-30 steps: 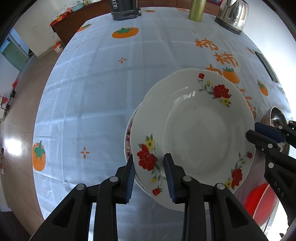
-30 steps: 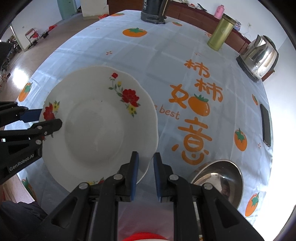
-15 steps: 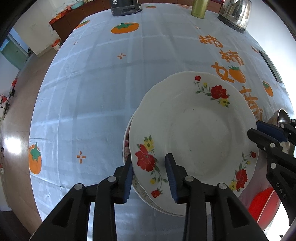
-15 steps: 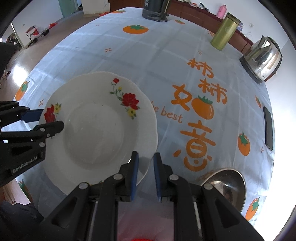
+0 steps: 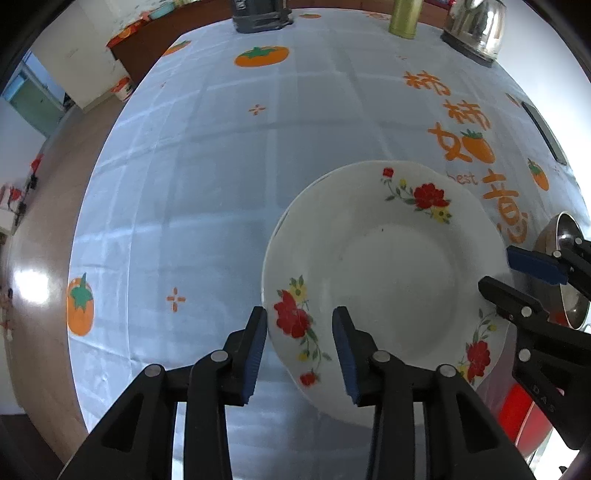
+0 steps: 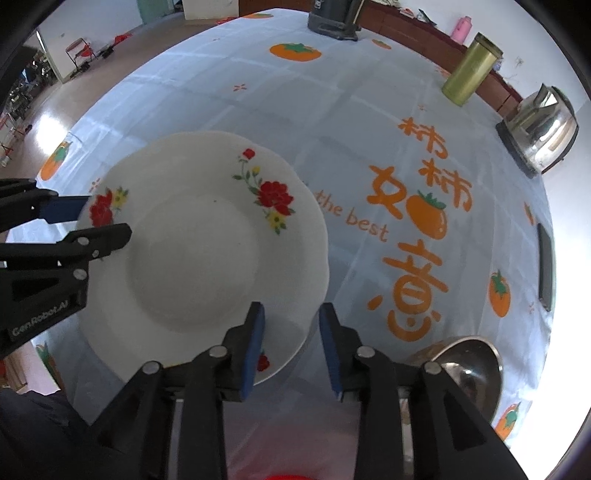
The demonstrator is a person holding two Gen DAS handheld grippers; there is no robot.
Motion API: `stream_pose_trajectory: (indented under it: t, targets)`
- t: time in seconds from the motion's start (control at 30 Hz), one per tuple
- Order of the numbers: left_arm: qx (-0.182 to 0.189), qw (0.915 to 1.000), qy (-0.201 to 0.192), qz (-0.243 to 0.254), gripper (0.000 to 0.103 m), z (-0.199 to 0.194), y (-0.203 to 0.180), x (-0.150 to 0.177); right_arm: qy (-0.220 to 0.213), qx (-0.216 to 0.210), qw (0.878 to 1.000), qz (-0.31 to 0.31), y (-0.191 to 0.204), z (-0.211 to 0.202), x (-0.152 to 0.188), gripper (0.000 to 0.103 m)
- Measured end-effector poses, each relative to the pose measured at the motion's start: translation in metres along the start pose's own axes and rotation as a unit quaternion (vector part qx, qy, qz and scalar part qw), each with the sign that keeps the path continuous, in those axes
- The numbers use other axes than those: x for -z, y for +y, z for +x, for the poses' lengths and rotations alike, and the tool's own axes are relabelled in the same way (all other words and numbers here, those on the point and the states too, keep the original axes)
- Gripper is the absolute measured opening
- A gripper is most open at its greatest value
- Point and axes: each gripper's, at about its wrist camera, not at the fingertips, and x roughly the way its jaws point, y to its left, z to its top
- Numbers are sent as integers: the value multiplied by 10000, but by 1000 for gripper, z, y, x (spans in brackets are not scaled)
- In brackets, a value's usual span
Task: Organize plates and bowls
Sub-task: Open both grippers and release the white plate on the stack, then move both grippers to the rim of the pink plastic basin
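The left gripper [image 5: 299, 345] is pointing steeply down over the near-left rim of the plate [image 5: 388, 273], its jaws having just been opening — the blue pads [image 5: 255, 354] are now standing clear on either side of the rim, not pressing on it. The right gripper [image 6: 291, 341] is doing the same at the plate's opposite edge: its jaws have just been parting too, the rim lying between the pads with a gap on each side. The plate, white with red and yellow flowers, is sitting flat on the tablecloth [image 5: 207, 177], a pale blue sheet printed with orange persimmons and lettering. Whether another plate is lying under it cannot be told. A steel bowl [image 6: 465, 369] is resting just beside the right gripper, apart from the plate. At the table's far edge a kettle [image 6: 539, 129], a green tin [image 6: 469, 70] and a dark appliance [image 6: 332, 18] are standing well away.
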Motion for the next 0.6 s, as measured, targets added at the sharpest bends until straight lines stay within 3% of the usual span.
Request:
stream_pose_trajectory:
  t: [0.13,0.33,0.6]
  targets:
    - [-14,10000,10,-15,40,-3,1,3,-96,-86,9999,-24,3,-4,1,33]
    - [-49,9996,-169,-218,40,-21,7,7,-333,-163,9992,155,-8,-25,10,45]
    - [331,9991,-245,91,40,-44,-16,18,-542,-130,9938,960,-51,-62,58,46]
